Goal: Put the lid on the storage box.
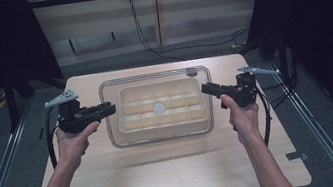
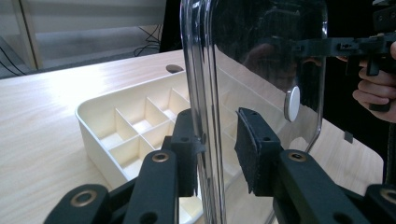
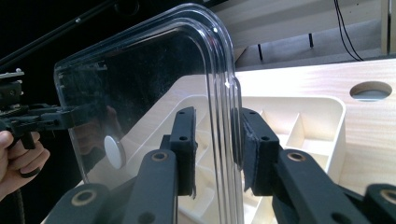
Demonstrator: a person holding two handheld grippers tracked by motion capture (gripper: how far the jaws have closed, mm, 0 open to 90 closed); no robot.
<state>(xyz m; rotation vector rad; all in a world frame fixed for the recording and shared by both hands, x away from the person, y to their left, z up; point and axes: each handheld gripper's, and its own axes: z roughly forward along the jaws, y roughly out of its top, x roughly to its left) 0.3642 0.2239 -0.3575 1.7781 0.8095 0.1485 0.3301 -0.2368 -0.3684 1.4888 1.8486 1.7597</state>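
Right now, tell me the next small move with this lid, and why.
Probably keep lifting it level. The left gripper and right gripper each clamp an end rim of the clear lid, which hangs just above the cream divided tray, so tilting might catch it.

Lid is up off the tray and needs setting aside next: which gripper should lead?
Neither clearly: the left gripper and right gripper each clamp an opposite edge of the clear lid above the compartment tray; move both together.
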